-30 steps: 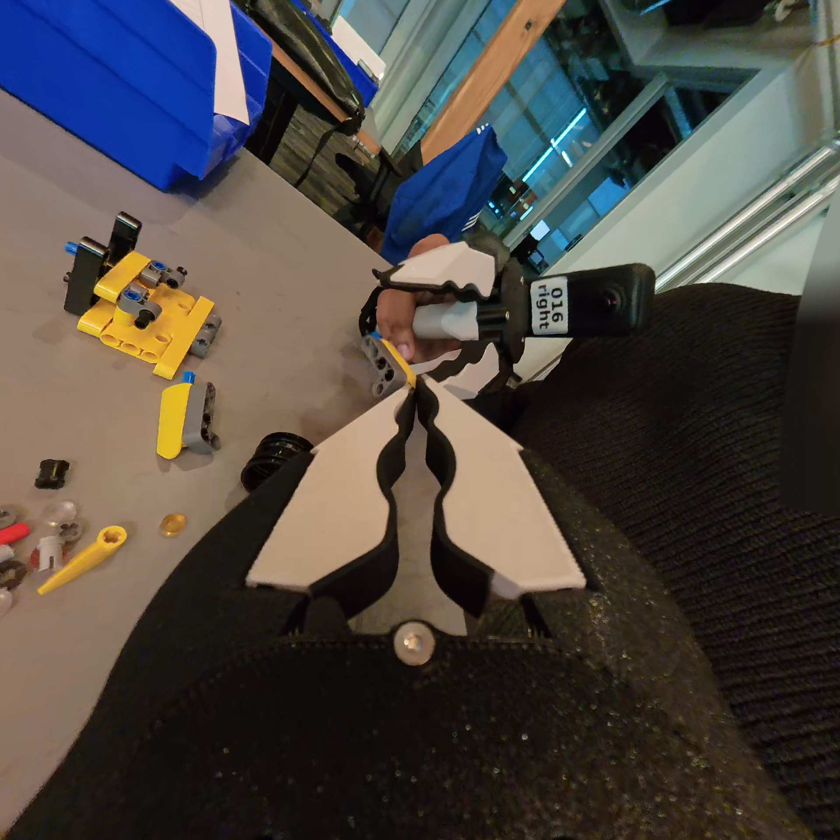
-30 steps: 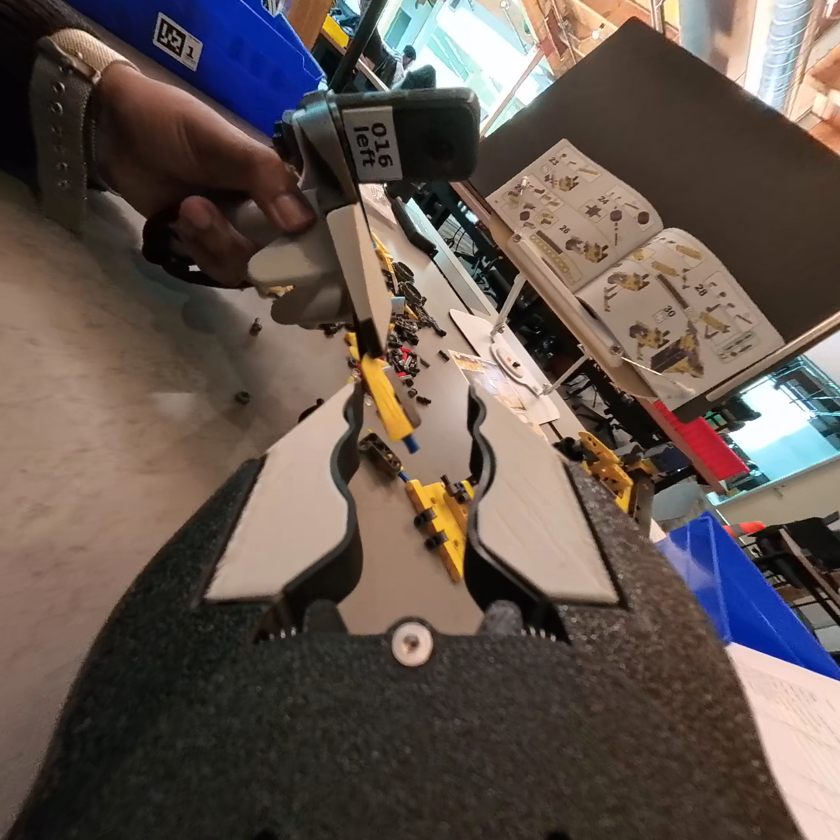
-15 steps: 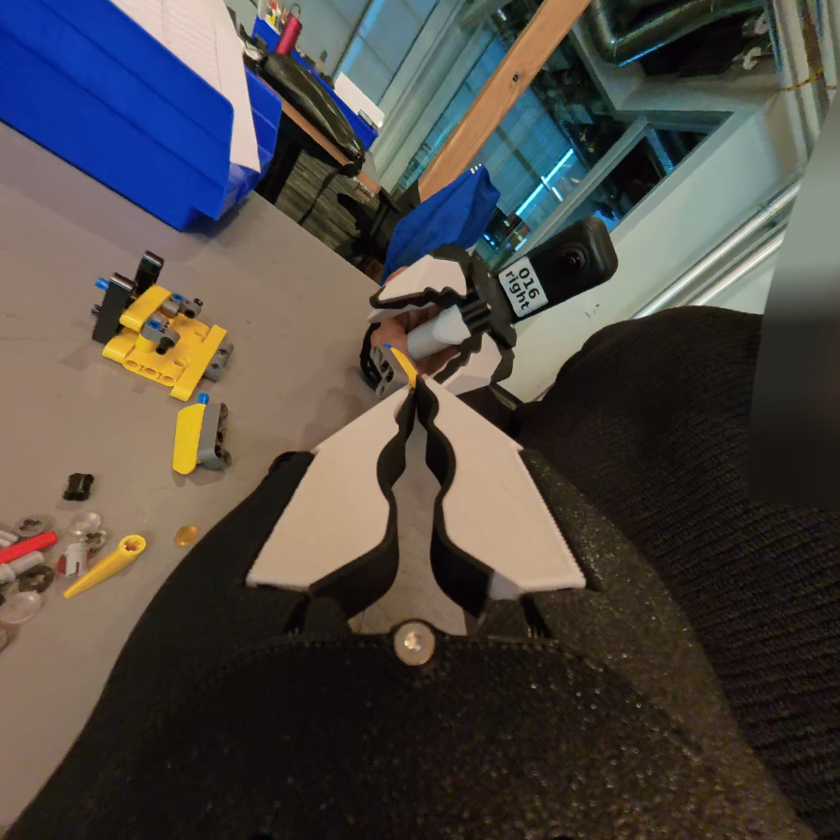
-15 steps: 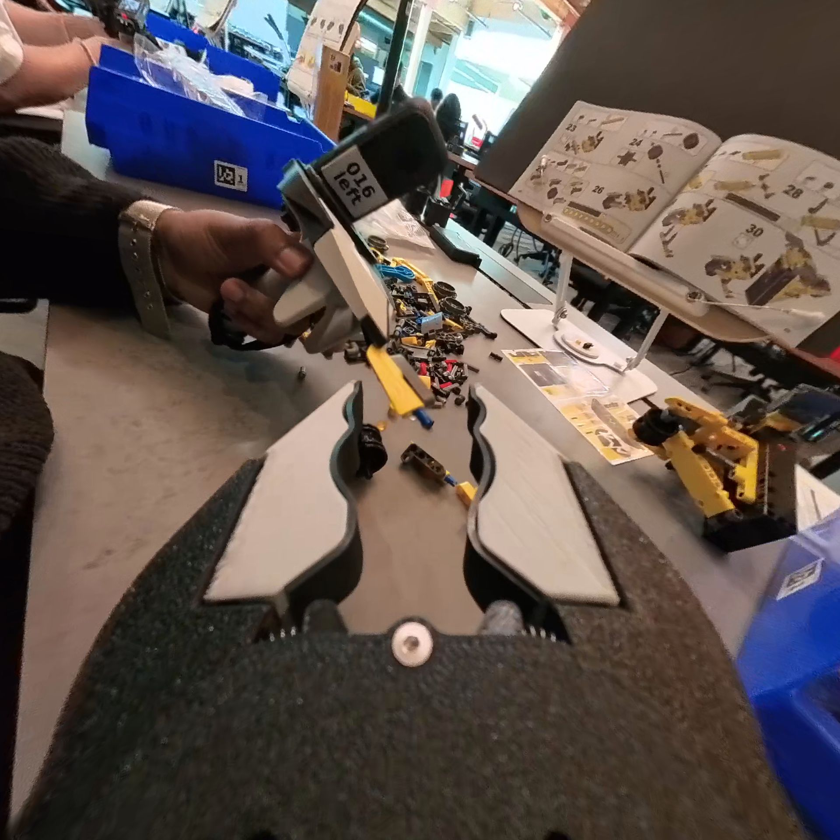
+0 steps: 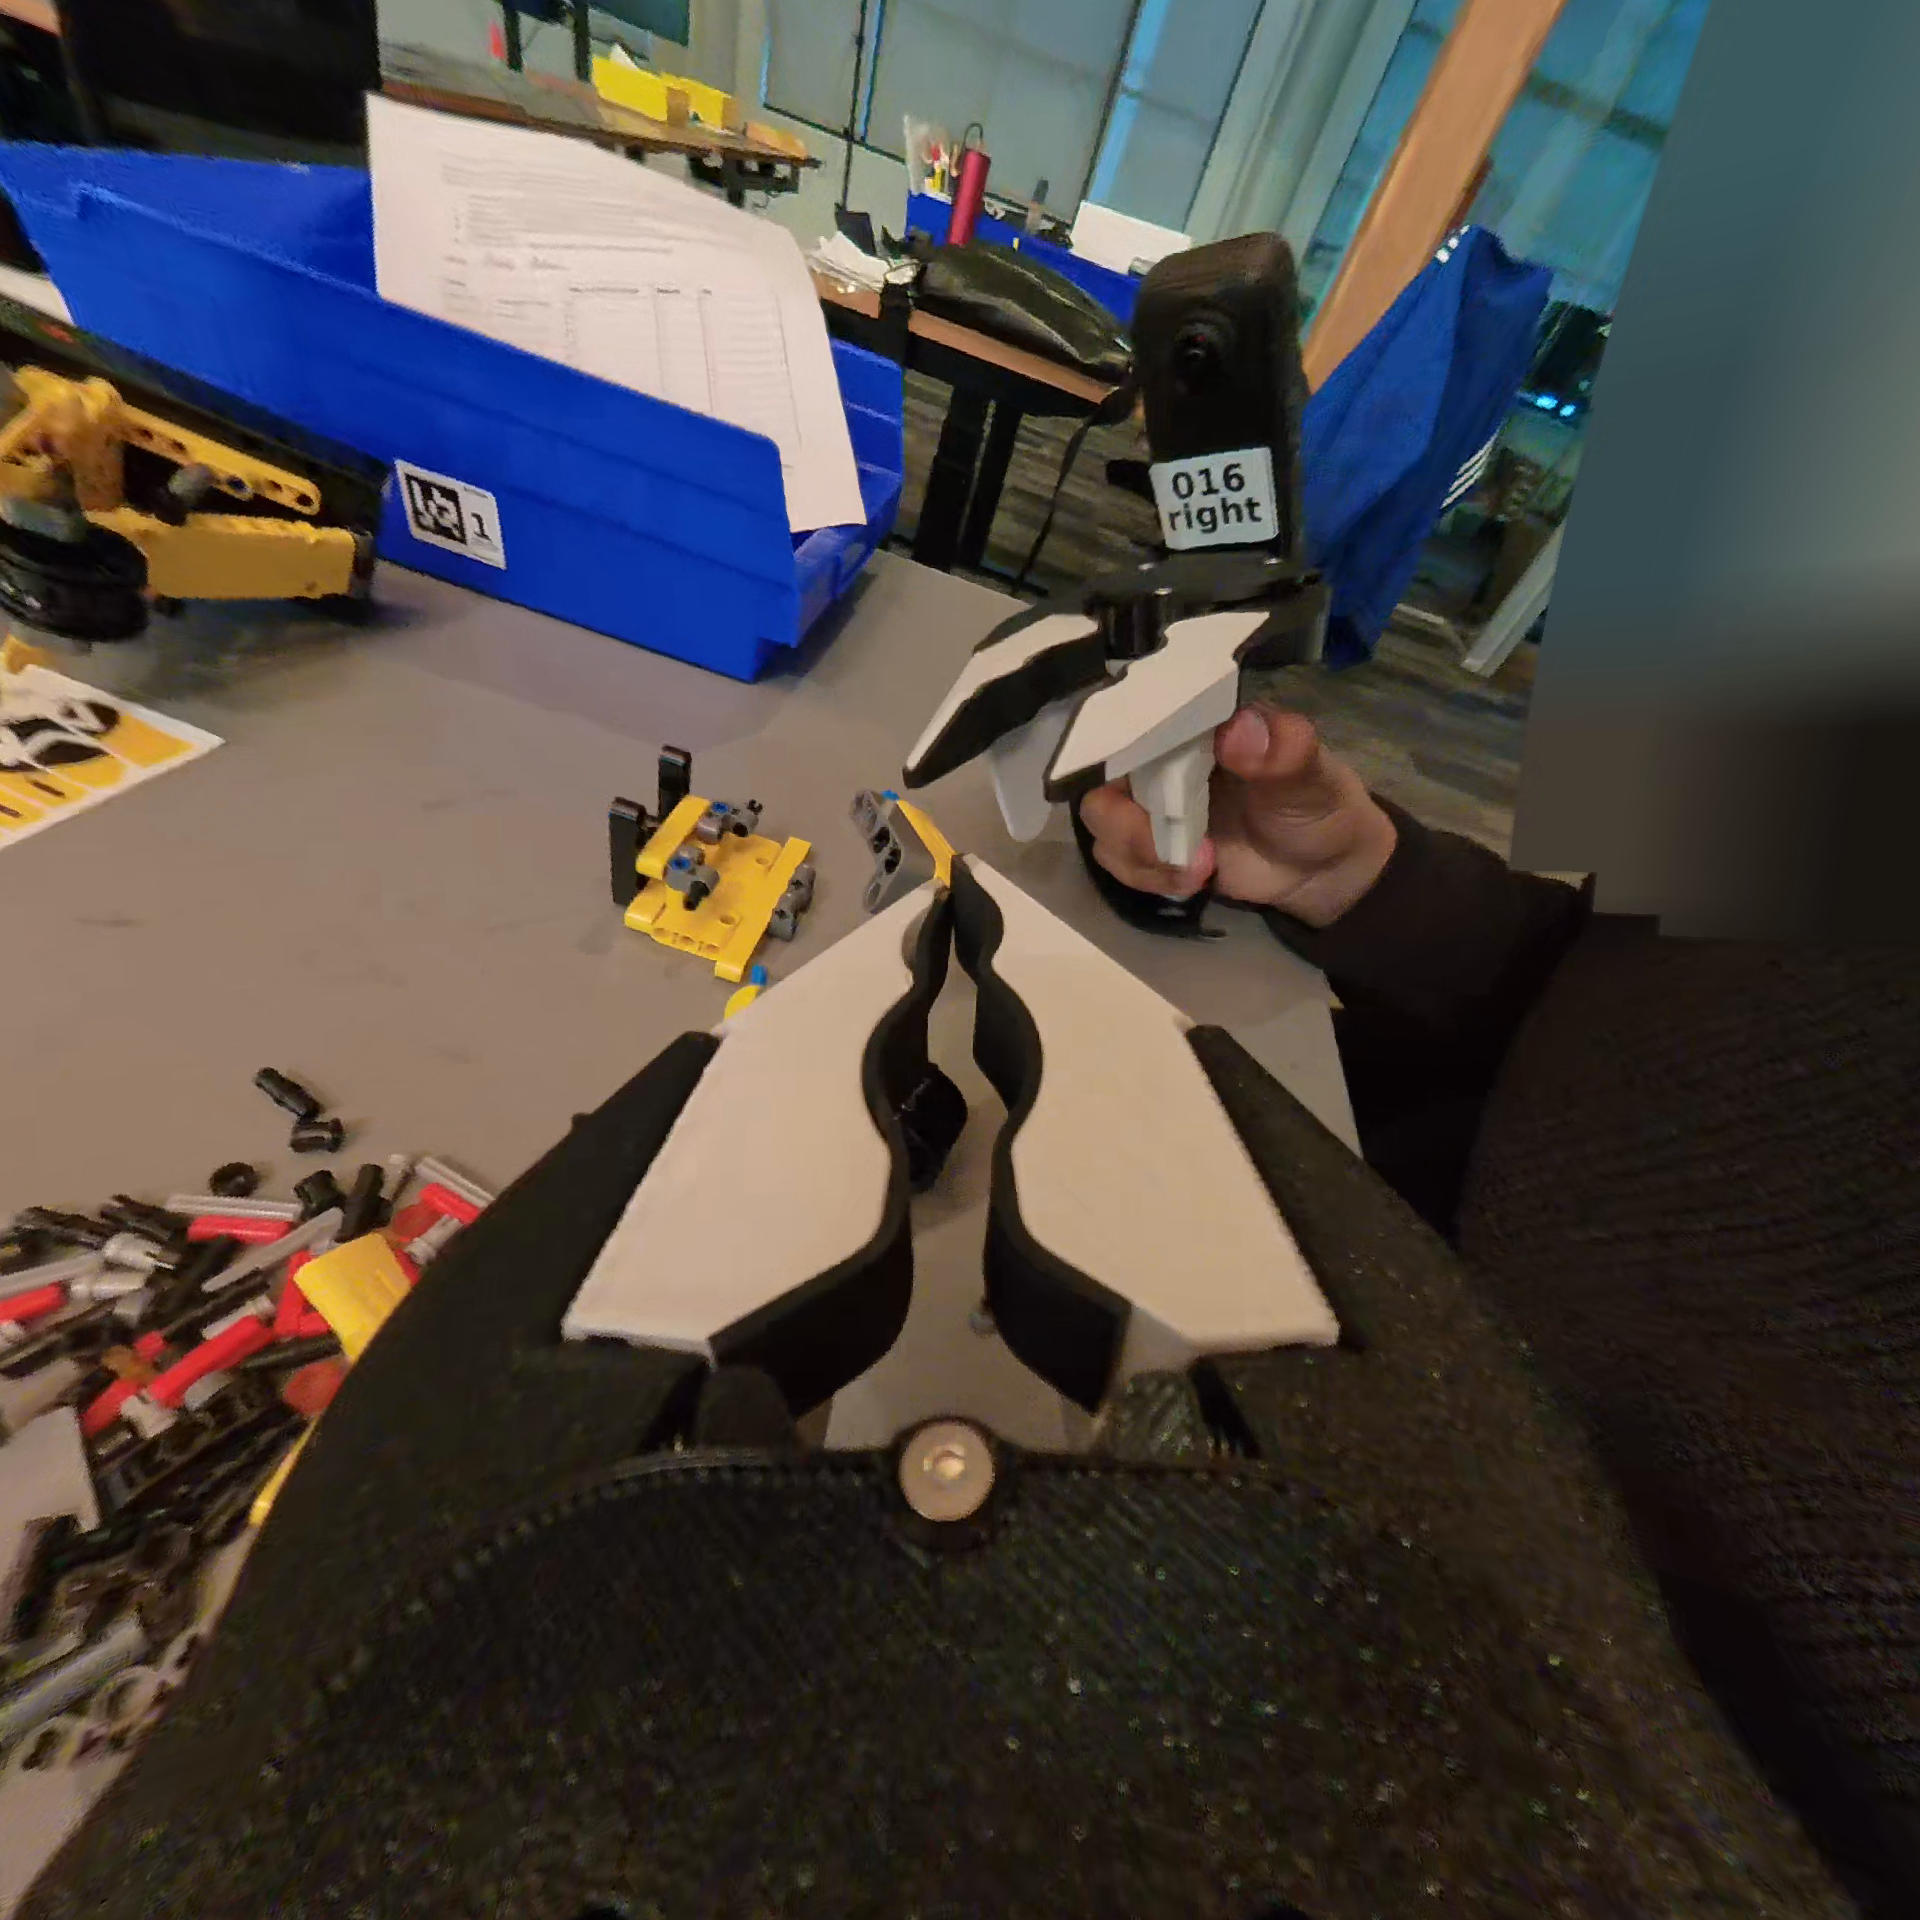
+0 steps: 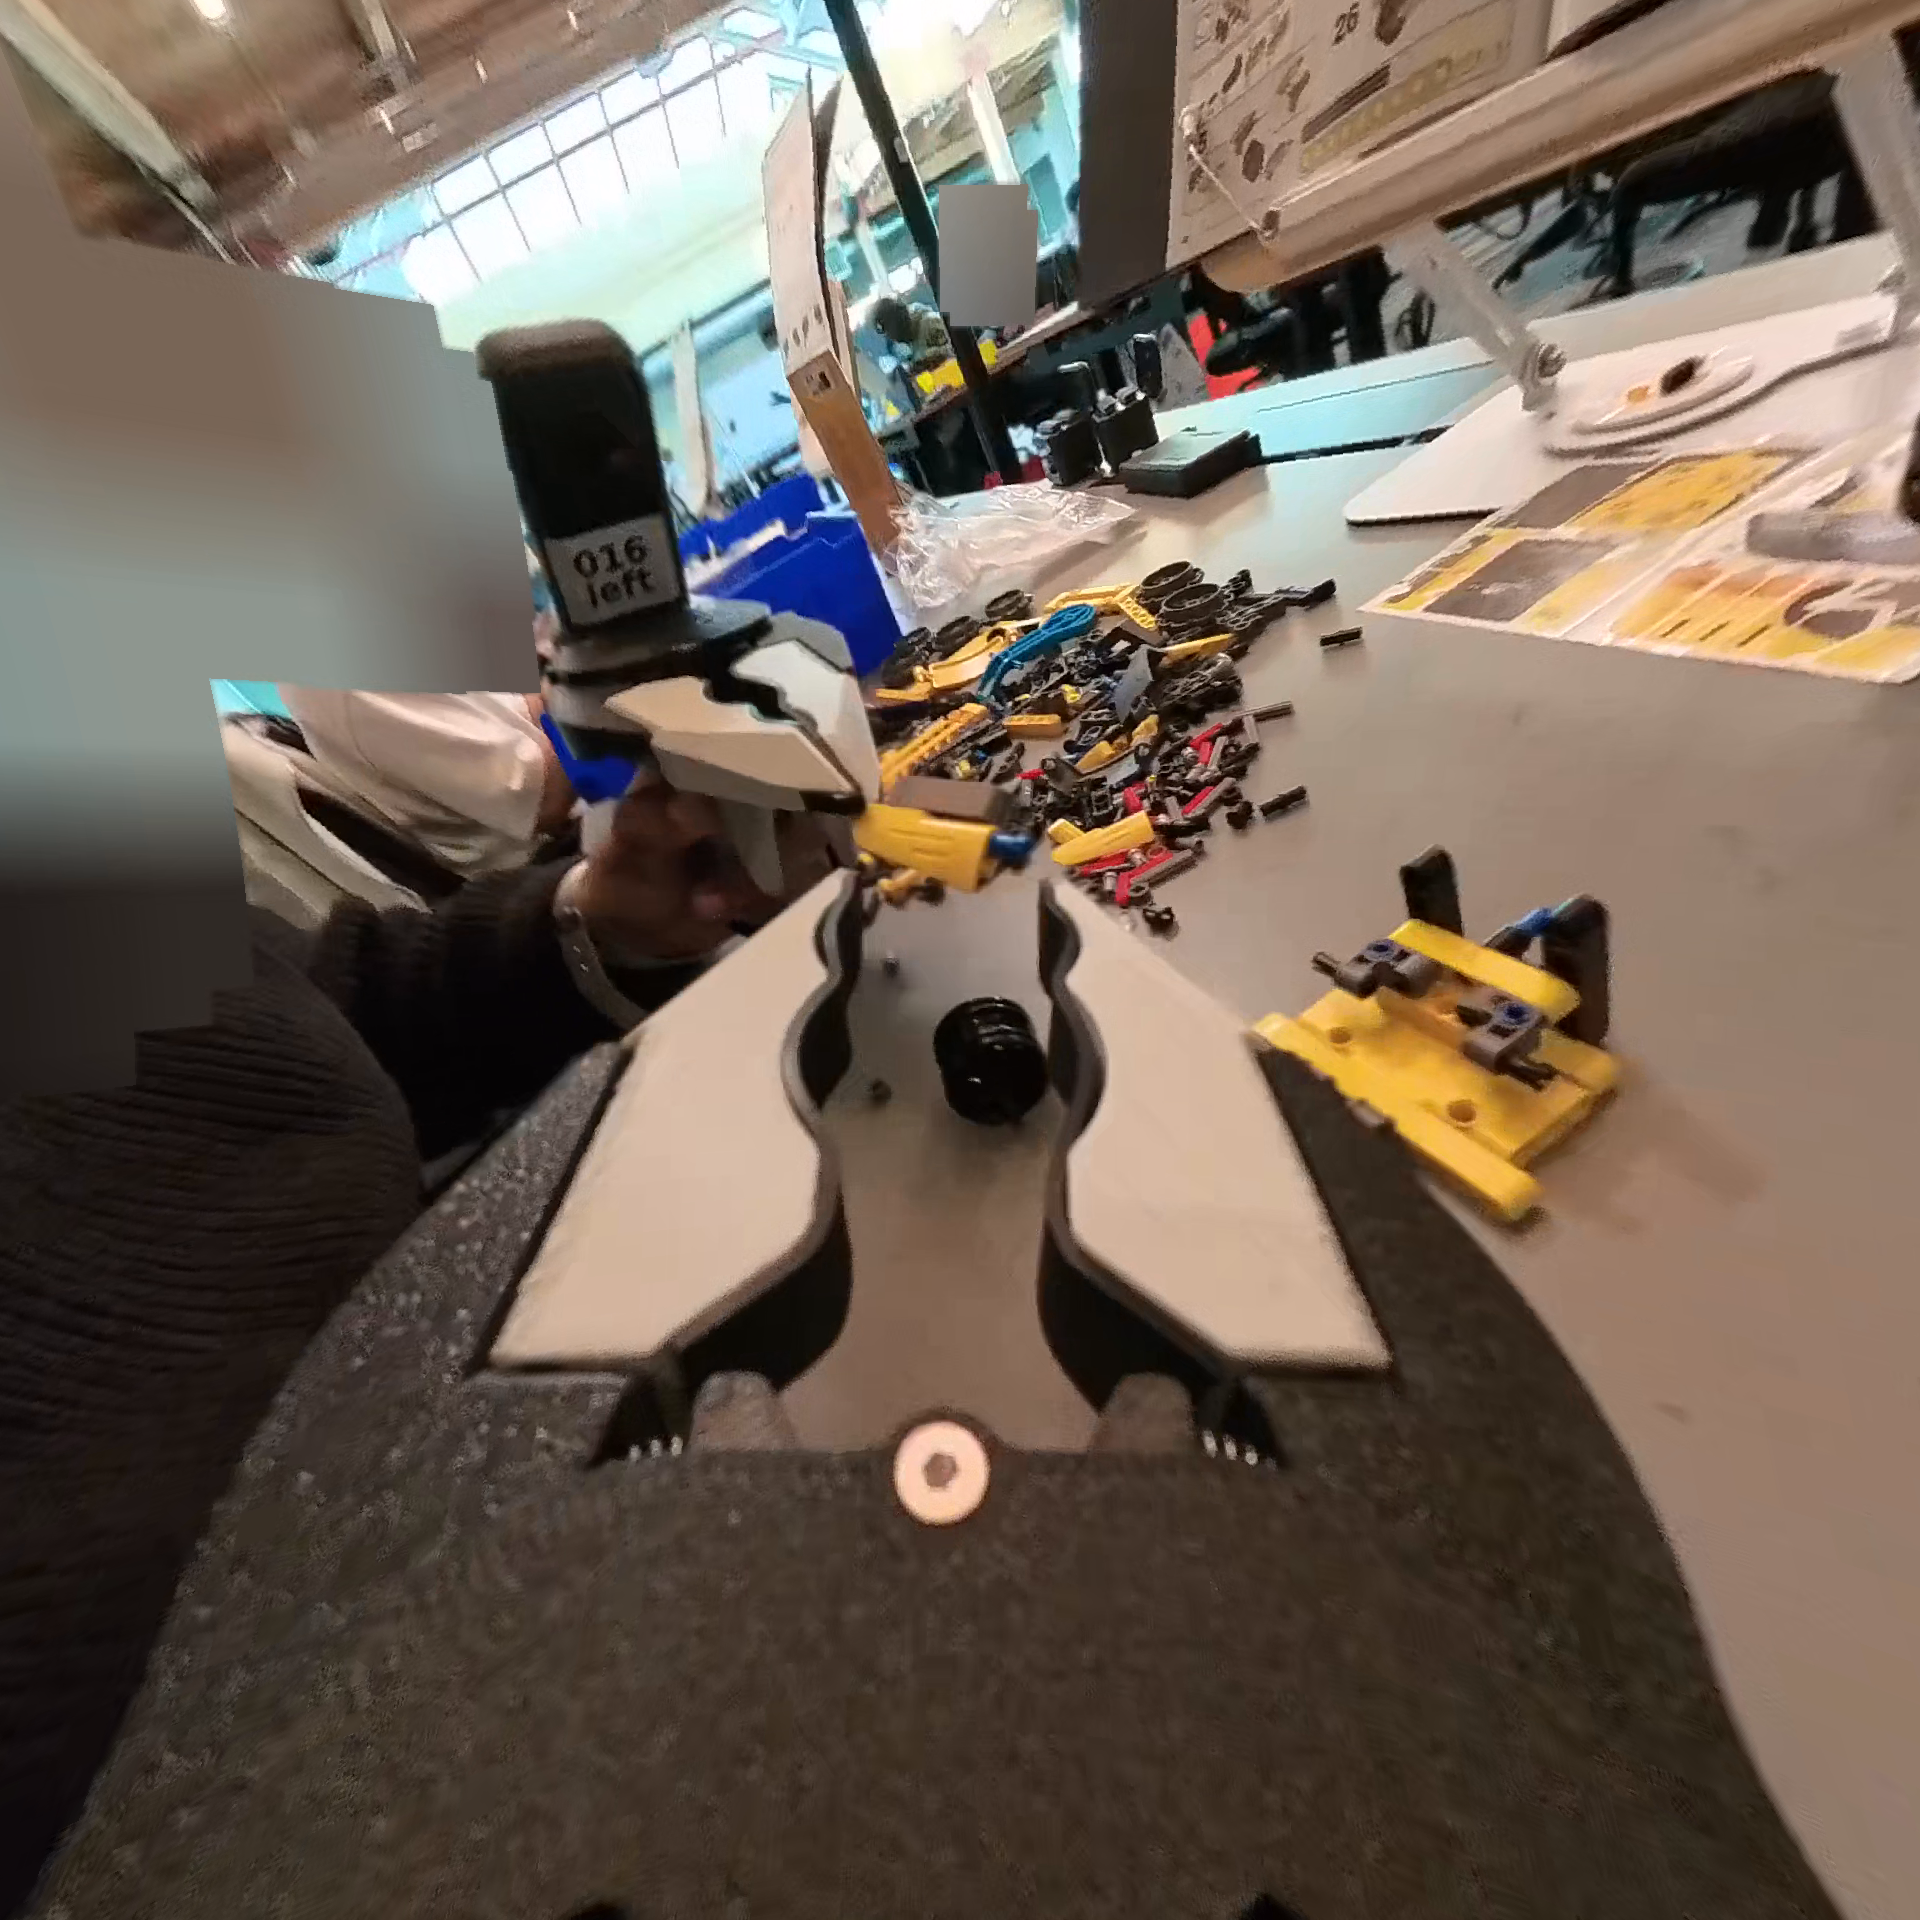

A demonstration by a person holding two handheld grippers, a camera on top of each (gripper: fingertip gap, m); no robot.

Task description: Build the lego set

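Grey bench (image 5: pixel 364 831), workshop hall behind, blue bin (image 5: pixel 582 488) along the far edge with a printed sheet (image 5: pixel 613 281) leaning in it.

Left wrist view. My left claw (image 5: pixel 948 896): tips pressed together on a small yellow-and-grey brick piece (image 5: pixel 902 840), held by its near end, the rest sticking out past the tips. I judge it light, stiff plastic, slick on its faces; a grip across the flat sides looks safest, since the pinned joint could twist. A yellow sub-assembly (image 5: pixel 717 873) with black uprights sits on the bench just left of the tips. A heap of loose red, black and grey pins (image 5: pixel 177 1288) lies lower left. A yellow model (image 5: pixel 156 499) stands before the bin. The right claw (image 5: pixel 982 753) hangs above the bench in a hand (image 5: pixel 1262 821), apart from the held piece.

Right wrist view. My right claw (image 6: pixel 948 896): fingers spread, nothing between them. A black ribbed wheel (image 6: pixel 987 1058) lies on the bench between the fingers, touching neither that I can tell. It is probably light and hard, and prone to roll. The yellow sub-assembly (image 6: pixel 1444 1039) is to the right; the parts heap (image 6: pixel 1101 717) beyond. The left claw (image 6: pixel 864 802) carries the brick piece (image 6: pixel 935 836) in the air. An instruction booklet (image 6: pixel 1351 73) stands propped upper right.
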